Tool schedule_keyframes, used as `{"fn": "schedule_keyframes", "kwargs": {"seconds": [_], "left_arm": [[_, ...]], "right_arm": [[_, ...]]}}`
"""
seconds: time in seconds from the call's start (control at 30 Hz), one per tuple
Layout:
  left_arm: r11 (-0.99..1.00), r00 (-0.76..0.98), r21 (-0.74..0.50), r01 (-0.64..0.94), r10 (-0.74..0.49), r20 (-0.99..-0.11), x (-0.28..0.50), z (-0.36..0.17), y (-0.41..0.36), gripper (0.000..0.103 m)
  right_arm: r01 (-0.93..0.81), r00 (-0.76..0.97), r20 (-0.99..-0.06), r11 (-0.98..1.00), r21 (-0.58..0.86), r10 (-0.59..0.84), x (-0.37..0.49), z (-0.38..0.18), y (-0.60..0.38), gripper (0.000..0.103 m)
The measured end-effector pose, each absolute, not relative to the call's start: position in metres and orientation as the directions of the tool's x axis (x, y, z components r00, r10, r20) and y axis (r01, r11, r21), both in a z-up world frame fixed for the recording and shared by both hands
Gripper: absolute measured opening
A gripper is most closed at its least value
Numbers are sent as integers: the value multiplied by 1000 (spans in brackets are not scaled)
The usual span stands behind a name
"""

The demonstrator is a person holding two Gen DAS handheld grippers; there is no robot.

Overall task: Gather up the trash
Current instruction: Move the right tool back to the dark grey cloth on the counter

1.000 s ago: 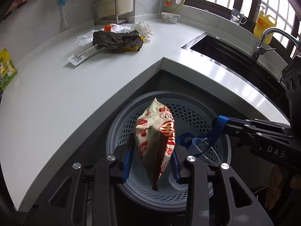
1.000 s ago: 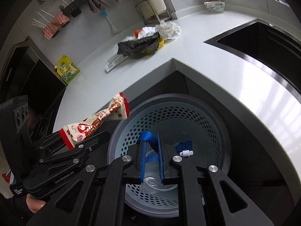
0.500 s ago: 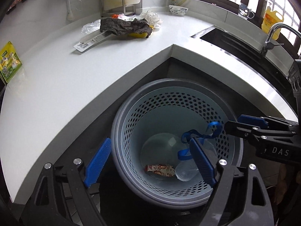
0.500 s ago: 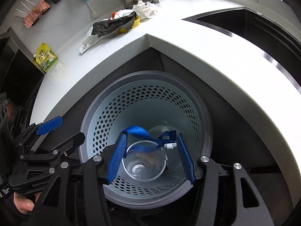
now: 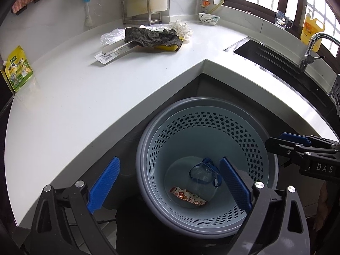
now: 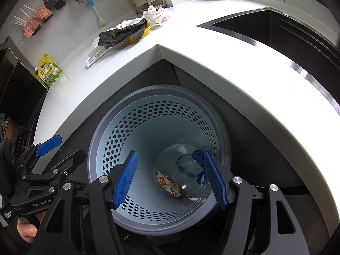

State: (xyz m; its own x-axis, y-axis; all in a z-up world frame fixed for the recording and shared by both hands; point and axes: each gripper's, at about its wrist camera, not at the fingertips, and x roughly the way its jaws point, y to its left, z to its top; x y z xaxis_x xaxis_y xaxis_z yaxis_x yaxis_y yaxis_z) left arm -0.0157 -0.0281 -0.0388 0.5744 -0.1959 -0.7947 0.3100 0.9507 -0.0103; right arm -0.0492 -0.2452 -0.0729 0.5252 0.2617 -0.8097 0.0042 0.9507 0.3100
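Observation:
A grey perforated bin (image 5: 261, 148) (image 6: 110, 131) stands on the floor below the counter corner. At its bottom lie a red and white snack wrapper (image 5: 188, 196) (image 6: 169, 183) and a clear plastic cup with a blue strap (image 5: 204, 174) (image 6: 189, 166). My left gripper (image 5: 170, 187) is open and empty above the bin's near rim. My right gripper (image 6: 171, 180) is open and empty over the bin. More trash lies on the white counter (image 5: 74, 97): a dark rag (image 5: 150, 37) (image 6: 121, 35), crumpled white paper (image 5: 180, 28) (image 6: 156, 14), a clear bag (image 5: 111, 37) and a flat white packet (image 5: 112, 52).
A green pouch (image 5: 18, 69) leans at the counter's left end. A sink (image 5: 276, 61) with a tap (image 5: 312, 46) lies to the right. A bowl (image 5: 209, 18), a metal rack (image 5: 138, 9) and a yellow bottle (image 5: 312, 29) stand at the back.
My left gripper opened and the snack wrapper dropped into the bin. My right gripper opened and the clear cup with its blue strap dropped in beside it. Both grippers rose a little.

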Motion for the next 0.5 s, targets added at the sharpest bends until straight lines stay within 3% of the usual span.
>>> {"fn": "schedule_keyframes", "kwargs": {"seconds": [0.17, 0.5], "left_arm": [[957, 615, 2, 290, -184, -767, -17, -29, -25, 96], [970, 653, 14, 243, -153, -742, -13, -16, -17, 97]], "right_arm": [[-7, 592, -769, 955, 295, 242, -54, -60, -246, 63], [-9, 698, -693, 970, 243, 181, -58, -42, -247, 74]]}}
